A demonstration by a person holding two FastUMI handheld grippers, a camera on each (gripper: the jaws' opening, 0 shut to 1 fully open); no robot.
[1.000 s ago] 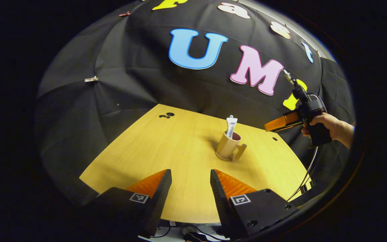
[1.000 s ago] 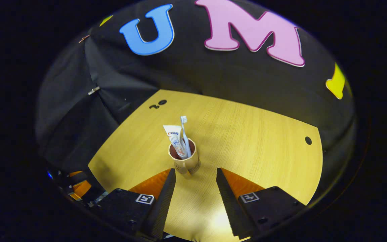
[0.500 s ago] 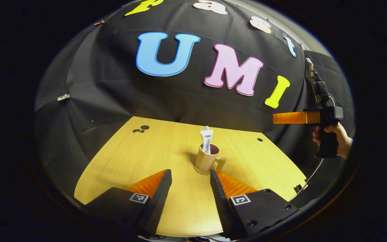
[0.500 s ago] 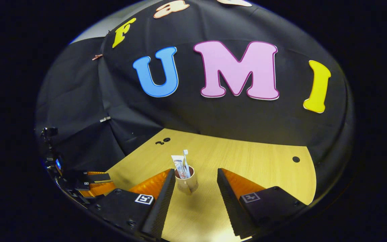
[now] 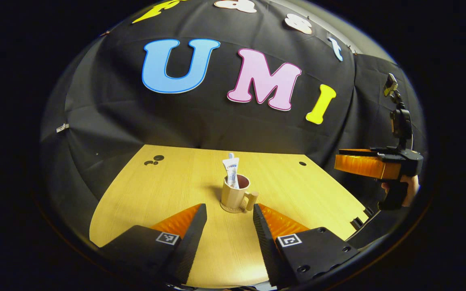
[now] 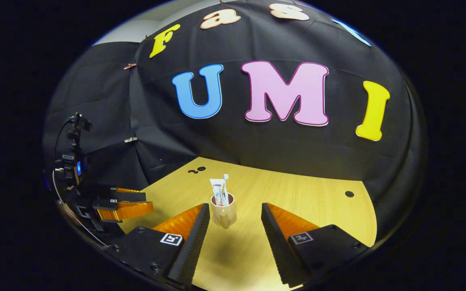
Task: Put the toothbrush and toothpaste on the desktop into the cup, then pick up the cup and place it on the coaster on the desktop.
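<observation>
A cup (image 5: pixel 235 197) stands mid wooden desktop (image 5: pixel 168 190), black cloth wall (image 5: pixel 136 117) behind.

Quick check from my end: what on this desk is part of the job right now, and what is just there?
Job:
cup
toothpaste, standing in the cup
toothbrush, standing in the cup
coaster, under the cup
left gripper, open
right gripper, open

Just there:
desk
its holes

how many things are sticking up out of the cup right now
2. A toothpaste tube stands on the left inside the cup, and a toothbrush stands just to its right, seen in the right gripper view. Anything lower inside the cup would be hidden.
</observation>
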